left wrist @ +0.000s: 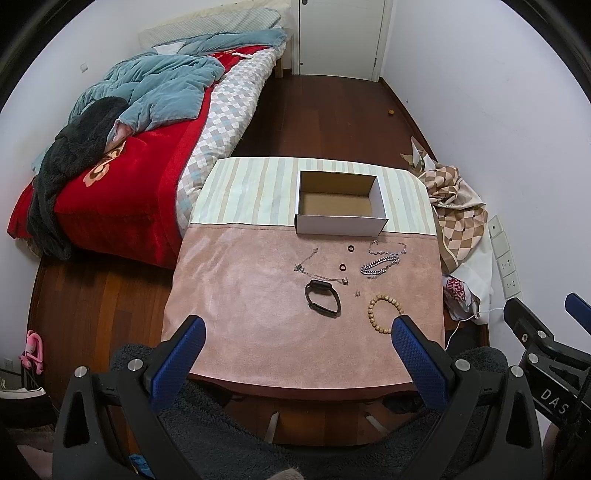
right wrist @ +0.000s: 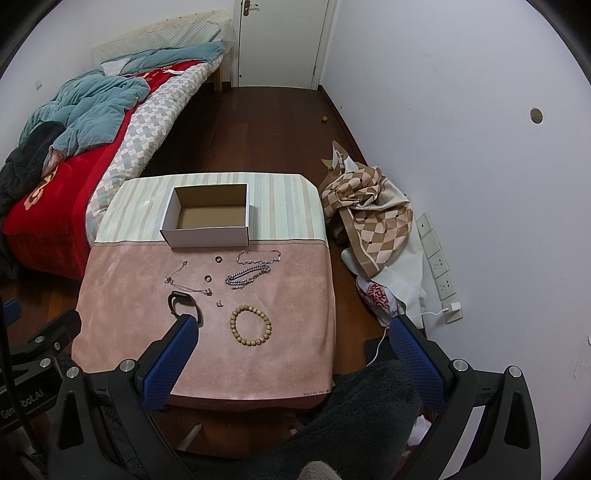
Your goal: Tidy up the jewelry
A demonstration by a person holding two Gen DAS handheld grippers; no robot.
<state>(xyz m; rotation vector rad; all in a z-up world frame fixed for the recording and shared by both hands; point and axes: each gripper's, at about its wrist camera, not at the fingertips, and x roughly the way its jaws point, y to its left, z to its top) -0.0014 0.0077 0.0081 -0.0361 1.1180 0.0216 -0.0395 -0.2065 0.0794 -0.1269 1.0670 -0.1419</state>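
Observation:
An empty white cardboard box (left wrist: 341,223) (right wrist: 207,236) stands at the far middle of the cloth-covered table (left wrist: 240,332) (right wrist: 122,332). In front of it lie jewelry pieces: a black wristband (left wrist: 322,298) (right wrist: 173,299), a wooden bead bracelet (left wrist: 380,314) (right wrist: 250,325), a chunky silver chain (left wrist: 380,266) (right wrist: 246,276), a thin silver bracelet (left wrist: 388,248) (right wrist: 258,256), a thin necklace (left wrist: 317,271) (right wrist: 184,282), two small rings (left wrist: 349,248) (left wrist: 344,266) (right wrist: 218,259) and a tiny earring (left wrist: 357,293) (right wrist: 219,304). My left gripper (left wrist: 299,328) and right gripper (right wrist: 291,328) are open and empty, above the table's near edge.
A bed (left wrist: 122,166) (right wrist: 55,166) with red and blue bedding stands left of the table. A heap of checkered cloth (left wrist: 458,206) (right wrist: 369,206) and bags lies on the floor to the right, by wall sockets (right wrist: 439,266). A white door (left wrist: 340,33) is at the back.

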